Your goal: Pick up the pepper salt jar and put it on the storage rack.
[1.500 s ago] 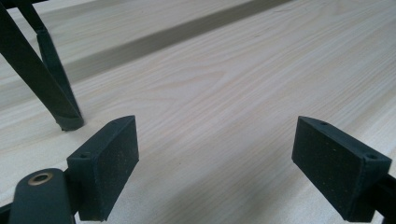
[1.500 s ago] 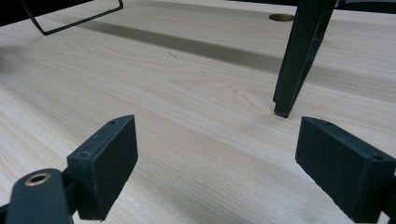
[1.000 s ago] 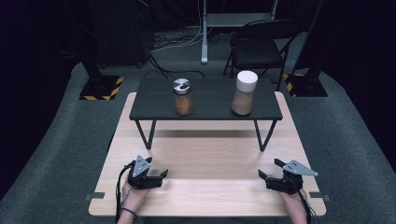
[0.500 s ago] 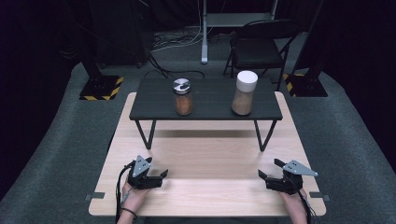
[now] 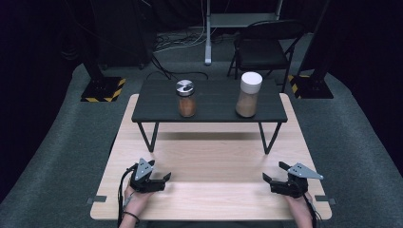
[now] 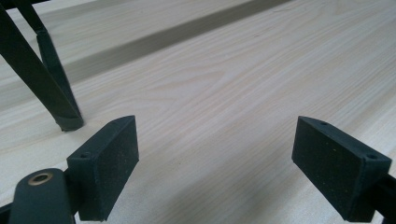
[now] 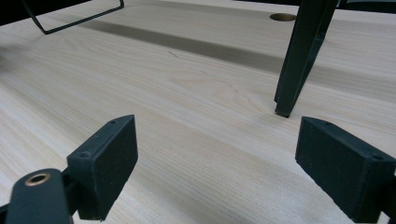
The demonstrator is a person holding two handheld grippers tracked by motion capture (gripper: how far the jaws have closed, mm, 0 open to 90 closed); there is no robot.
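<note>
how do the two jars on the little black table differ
The left jar is shorter; the right jar stands taller. The left jar has a shiny silver lid, the right jar a plain white one. The left jar's contents look more orange-brown, the right jar's a paler brown. Both stand upright and apart on the black table, lids on, with brownish contents.
</note>
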